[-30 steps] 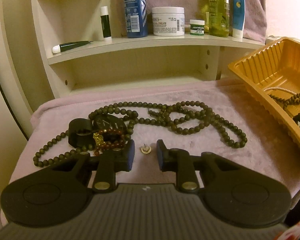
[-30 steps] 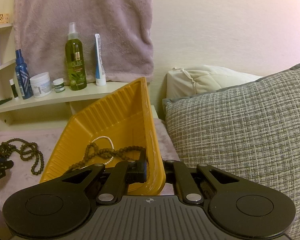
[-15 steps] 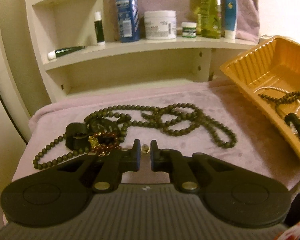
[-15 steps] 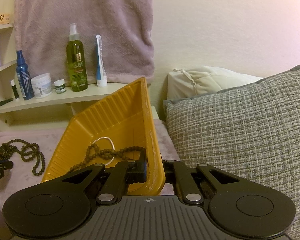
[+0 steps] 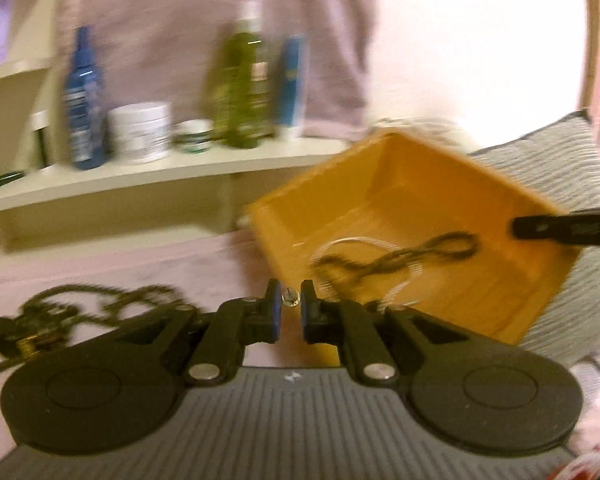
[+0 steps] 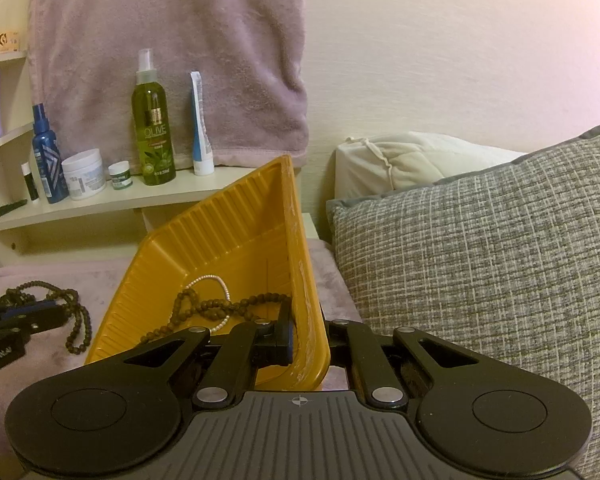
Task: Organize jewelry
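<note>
My left gripper (image 5: 290, 302) is shut on a small gold stud earring (image 5: 290, 297) and holds it above the pink cloth, just left of the yellow tray (image 5: 428, 184). The tray holds a dark bead strand (image 5: 400, 258) and a white pearl strand (image 6: 208, 280). My right gripper (image 6: 310, 344) is shut on the tray's right wall (image 6: 300, 280) and holds the tray tilted. A long dark bead necklace (image 5: 100, 300) and a heap of bracelets (image 5: 32, 332) lie on the cloth at left. The left wrist view is blurred.
A cream shelf (image 6: 100, 204) behind carries a blue bottle (image 6: 46, 160), a white cream jar (image 6: 83, 174), a green olive bottle (image 6: 152, 120) and a tube (image 6: 200, 128). A grey woven pillow (image 6: 480, 260) lies to the right of the tray. A pink towel (image 6: 160, 40) hangs behind.
My left gripper closed on the earring, lifted it off the cloth and swung right toward the tray. The right gripper and the tray have stayed put.
</note>
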{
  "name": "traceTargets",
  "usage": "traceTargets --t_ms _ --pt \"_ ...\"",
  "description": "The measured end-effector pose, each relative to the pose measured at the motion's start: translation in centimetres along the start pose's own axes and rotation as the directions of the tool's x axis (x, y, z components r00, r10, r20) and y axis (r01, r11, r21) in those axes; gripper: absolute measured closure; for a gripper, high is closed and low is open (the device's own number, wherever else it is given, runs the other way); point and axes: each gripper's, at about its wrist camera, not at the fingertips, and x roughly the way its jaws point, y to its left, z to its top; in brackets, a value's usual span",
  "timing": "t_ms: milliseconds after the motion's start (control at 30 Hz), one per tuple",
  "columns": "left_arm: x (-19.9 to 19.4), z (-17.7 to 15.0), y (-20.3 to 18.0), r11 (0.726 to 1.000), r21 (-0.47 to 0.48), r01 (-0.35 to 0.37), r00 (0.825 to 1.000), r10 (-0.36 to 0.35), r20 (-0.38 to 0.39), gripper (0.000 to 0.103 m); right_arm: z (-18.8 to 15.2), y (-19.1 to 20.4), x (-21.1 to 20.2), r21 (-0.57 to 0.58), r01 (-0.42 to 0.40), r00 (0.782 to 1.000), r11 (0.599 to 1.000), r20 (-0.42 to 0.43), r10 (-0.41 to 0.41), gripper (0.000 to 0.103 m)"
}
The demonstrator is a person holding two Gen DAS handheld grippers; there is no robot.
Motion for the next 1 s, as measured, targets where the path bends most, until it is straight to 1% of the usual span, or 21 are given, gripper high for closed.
traceTargets --t_ms 133,200,600,633,667,700,733,800,900,1000 --pt "0.6 0.5 -2.5 0.998 0.021 0.06 0.998 -0.06 0.0 0.095 0.0 -0.1 0.0 0.006 -0.002 1.0 1.0 -0.001 0.002 0.096" --pt "0.9 0.5 -3.4 0.996 0.036 0.076 0.997 -0.076 -0.006 0.095 0.0 -0.1 -0.1 0.007 -0.003 1.0 1.0 -0.001 0.003 0.096" --pt "1.9 0.5 -5.6 0.99 0.074 0.124 0.992 -0.122 -0.032 0.094 -0.1 0.1 -0.1 0.016 -0.004 1.0 1.0 -0.001 0.004 0.096" --pt "2.0 0.5 -5.7 0.989 0.076 0.129 0.991 -0.126 -0.036 0.094 -0.1 0.1 -0.1 0.017 -0.004 1.0 1.0 0.0 0.004 0.096" --pt "2.0 0.4 -5.8 0.988 0.08 0.13 0.991 -0.128 -0.039 0.088 -0.1 0.1 -0.1 0.017 -0.003 1.0 1.0 -0.001 0.003 0.096" --pt "2.1 0.3 -5.9 0.987 0.086 0.133 0.991 -0.129 -0.043 0.085 -0.1 0.2 -0.1 0.017 -0.003 1.0 1.0 -0.001 0.003 0.096" --pt "2.0 0.2 -5.9 0.987 0.09 0.134 0.991 -0.131 -0.04 0.084 -0.1 0.2 -0.1 0.017 -0.004 1.0 1.0 -0.001 0.004 0.096" --pt "1.8 0.1 -5.7 0.989 0.088 0.122 0.992 -0.119 -0.039 0.084 -0.1 0.2 -0.1 0.017 -0.005 1.0 1.0 0.0 0.005 0.096" --pt "1.1 -0.3 -4.5 0.994 0.064 0.086 0.996 -0.084 -0.031 0.084 -0.2 0.3 -0.2 0.018 -0.004 1.0 1.0 -0.001 0.004 0.096" --pt "0.3 -0.5 -2.8 0.999 0.039 0.034 0.999 -0.033 -0.024 0.084 -0.2 0.4 -0.3 0.018 -0.003 1.0 1.0 0.0 0.003 0.096"
